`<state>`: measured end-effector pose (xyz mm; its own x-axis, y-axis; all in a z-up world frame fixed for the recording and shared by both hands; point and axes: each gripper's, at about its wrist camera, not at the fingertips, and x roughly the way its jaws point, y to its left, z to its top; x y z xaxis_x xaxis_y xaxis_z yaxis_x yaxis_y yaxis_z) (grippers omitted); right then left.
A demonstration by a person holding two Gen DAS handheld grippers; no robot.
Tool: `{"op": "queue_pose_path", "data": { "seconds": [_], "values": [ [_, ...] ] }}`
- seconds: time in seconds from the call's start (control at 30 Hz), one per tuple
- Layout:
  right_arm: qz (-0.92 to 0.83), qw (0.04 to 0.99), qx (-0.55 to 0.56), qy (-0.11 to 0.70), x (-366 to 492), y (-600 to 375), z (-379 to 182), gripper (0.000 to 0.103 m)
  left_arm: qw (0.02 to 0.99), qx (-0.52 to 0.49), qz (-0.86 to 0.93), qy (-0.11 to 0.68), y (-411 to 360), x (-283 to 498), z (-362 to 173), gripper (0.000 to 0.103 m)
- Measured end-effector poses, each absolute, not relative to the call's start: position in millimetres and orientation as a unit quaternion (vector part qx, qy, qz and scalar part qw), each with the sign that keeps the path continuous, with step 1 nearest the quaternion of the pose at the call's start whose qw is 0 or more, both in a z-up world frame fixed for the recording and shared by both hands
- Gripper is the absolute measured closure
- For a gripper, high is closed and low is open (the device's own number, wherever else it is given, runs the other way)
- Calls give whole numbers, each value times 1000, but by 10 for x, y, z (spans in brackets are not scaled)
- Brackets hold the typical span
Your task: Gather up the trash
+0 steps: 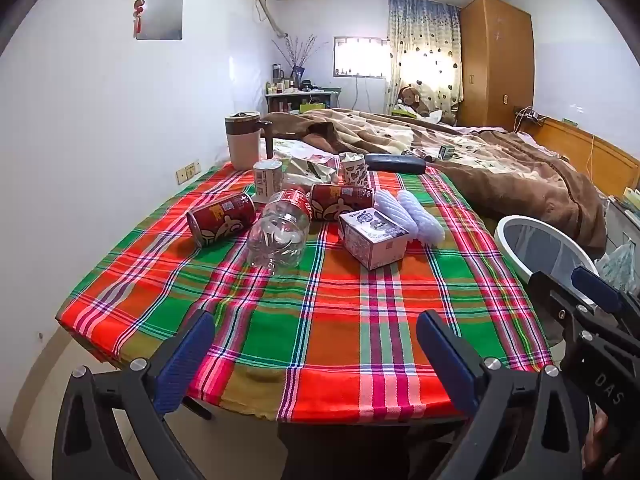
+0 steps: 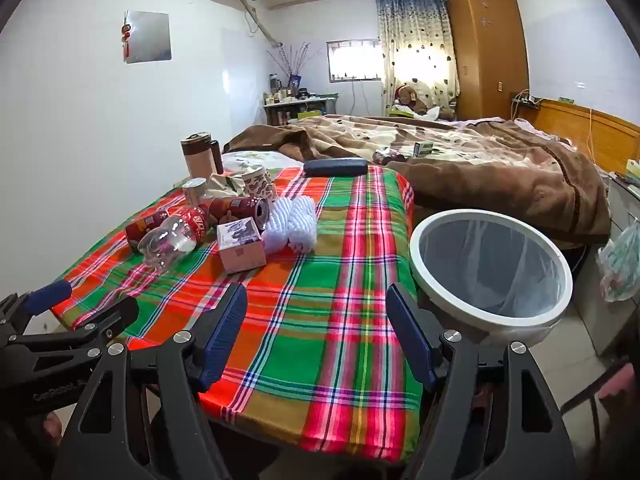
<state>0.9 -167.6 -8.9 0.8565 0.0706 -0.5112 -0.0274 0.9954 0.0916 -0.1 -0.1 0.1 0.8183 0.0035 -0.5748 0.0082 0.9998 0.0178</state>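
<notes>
Trouble is brewing: both the left gripper (image 1: 316,344) and right gripper (image 2: 316,320) are hanging spread and empty, and that clear bottle (image 1: 280,236) is lying sideways, probably rolling off when nudged toward the bin (image 2: 492,308).

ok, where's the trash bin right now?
The trash bin sits off the table's right edge, beside the plaid tablecloth, just ahead of the right tongs.

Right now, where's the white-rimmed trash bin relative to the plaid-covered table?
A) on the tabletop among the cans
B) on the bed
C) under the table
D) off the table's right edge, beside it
D: the trash bin stands beside the right edge of the table, its rim about level with the tabletop, while the cans, such as the red can, and the clear bottle lie on the cloth.
</notes>
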Motion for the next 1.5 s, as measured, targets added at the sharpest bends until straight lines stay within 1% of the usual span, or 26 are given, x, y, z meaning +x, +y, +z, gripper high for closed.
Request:
{"op": "queue_pose_path", "data": {
  "seconds": [0.27,1.5],
  "values": [
    [26,965,40,257,4,-1681,-85,30,953,9,1,302,15,-10,4,1],
    [24,964,42,261,-25,-1697,-62,30,952,8,5,306,36,-2,-19,1]
  ]
}}
